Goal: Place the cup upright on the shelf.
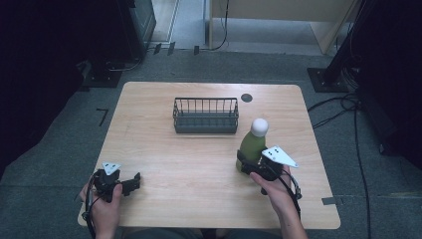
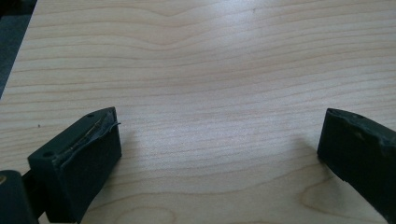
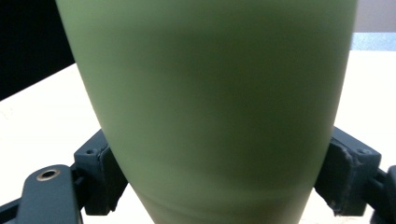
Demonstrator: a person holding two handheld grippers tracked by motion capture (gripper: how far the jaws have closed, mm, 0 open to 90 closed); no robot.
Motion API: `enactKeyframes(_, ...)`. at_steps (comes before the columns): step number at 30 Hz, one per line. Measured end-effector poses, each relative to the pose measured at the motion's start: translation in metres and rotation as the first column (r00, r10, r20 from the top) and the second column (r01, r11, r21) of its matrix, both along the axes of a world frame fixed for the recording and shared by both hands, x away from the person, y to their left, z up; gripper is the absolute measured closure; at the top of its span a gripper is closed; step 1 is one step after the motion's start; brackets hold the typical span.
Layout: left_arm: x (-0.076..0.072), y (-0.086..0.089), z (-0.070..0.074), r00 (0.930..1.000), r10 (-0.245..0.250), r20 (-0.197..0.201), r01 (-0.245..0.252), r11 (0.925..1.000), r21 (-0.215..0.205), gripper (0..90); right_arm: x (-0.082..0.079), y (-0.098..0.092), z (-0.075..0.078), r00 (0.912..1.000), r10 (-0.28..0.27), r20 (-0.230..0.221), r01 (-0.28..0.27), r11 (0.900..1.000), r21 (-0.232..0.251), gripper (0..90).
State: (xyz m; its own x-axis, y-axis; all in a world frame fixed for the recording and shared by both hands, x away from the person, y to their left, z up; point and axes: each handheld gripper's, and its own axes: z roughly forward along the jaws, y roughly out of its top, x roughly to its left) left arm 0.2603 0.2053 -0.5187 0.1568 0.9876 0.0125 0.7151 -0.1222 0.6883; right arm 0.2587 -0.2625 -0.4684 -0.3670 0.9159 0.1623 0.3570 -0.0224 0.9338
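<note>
A pale green bottle [image 1: 252,146] with a white cap [image 1: 259,126] stands upright on the wooden table [image 1: 199,164], right of centre. My right gripper [image 1: 247,165] comes in from the near right and is shut on the bottle's lower body. The right gripper view has the green bottle [image 3: 210,102] close up, with both pads [image 3: 106,175] pressed against its sides by the right gripper [image 3: 215,183]. My left gripper [image 1: 133,181] rests low at the near left of the table. Its jaws stand wide open in the left gripper view [image 2: 219,140], with bare wood between them.
A dark wire basket [image 1: 205,121] sits at the table's centre back, just beyond and left of the bottle. A small dark round disc [image 1: 247,97] lies near the back edge. Black stand bases [image 1: 326,79] and cables [image 1: 348,107] lie on the floor to the right.
</note>
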Motion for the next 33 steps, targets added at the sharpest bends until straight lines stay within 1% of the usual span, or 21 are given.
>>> enactKeyframes(3,0.0,0.0,0.0,1.0,0.0,0.0,0.0,1.0,0.0,0.1,0.0,-0.001,0.001,0.9999,0.01,0.007,-0.01,1.0,-0.02,18.3)
enactKeyframes(8,0.0,0.0,0.0,1.0,0.0,-0.001,0.0,1.0,0.0,0.1,-0.001,0.0,0.001,0.9999,0.004,0.016,-0.004,0.999,-0.031,19.0)
enactKeyframes(9,0.0,0.0,0.0,1.0,-0.001,-0.001,0.001,1.0,0.0,0.1,-0.002,0.0,0.001,0.9997,0.008,0.022,-0.008,0.999,-0.042,19.2)
enactKeyframes(11,0.0,0.0,0.0,1.0,-0.001,-0.001,0.001,1.0,0.001,0.1,-0.002,0.001,0.001,0.9997,0.014,0.022,-0.013,0.999,-0.043,19.3)
enactKeyframes(14,0.0,0.0,0.0,1.0,0.0,0.0,0.0,1.0,0.002,0.1,-0.002,0.004,0.003,0.9995,0.025,0.02,-0.025,1.0,-0.018,19.5)
enactKeyframes(18,0.0,0.0,0.0,1.0,0.0,0.0,0.0,1.0,0.001,0.1,-0.001,0.007,0.007,0.9992,0.022,0.034,-0.021,1.0,-0.012,19.5)
enactKeyframes(19,0.0,0.0,0.0,1.0,0.0,0.0,0.0,1.0,0.001,0.1,0.001,0.009,0.011,0.9986,0.017,0.05,-0.016,1.0,-0.011,19.6)
enactKeyframes(20,0.0,0.0,0.0,1.0,0.0,0.0,0.0,1.0,0.001,0.1,0.001,0.009,0.011,0.9986,0.017,0.05,-0.016,1.0,-0.011,19.6)
enactKeyframes(21,0.0,0.0,0.0,1.0,0.001,0.0,-0.001,1.0,0.0,0.1,0.003,0.011,0.014,0.9979,0.016,0.063,-0.016,1.0,-0.008,19.6)
enactKeyframes(25,0.0,0.0,0.0,1.0,0.001,0.0,-0.001,1.0,0.0,0.1,0.006,0.015,0.018,0.9968,0.017,0.078,-0.016,1.0,-0.008,19.6)
enactKeyframes(27,0.0,0.0,0.0,1.0,0.0,0.0,0.0,1.0,0.0,0.1,0.011,0.021,0.025,0.9946,0.017,0.102,-0.017,1.0,-0.007,19.7)
enactKeyframes(28,0.0,0.0,0.0,1.0,0.0,0.0,0.0,1.0,0.0,0.1,0.011,0.021,0.025,0.9946,0.017,0.102,-0.017,1.0,-0.007,19.7)
enactKeyframes(31,0.0,0.0,0.0,1.0,0.0,0.0,0.0,1.0,0.0,0.1,0.015,0.026,0.03,0.9919,0.017,0.126,-0.016,1.0,-0.008,19.7)
enactKeyframes(33,0.0,0.0,0.0,1.0,0.0,0.0,0.0,1.0,0.0,0.1,0.019,0.03,0.035,0.9908,0.014,0.135,-0.015,1.0,0.002,19.7)
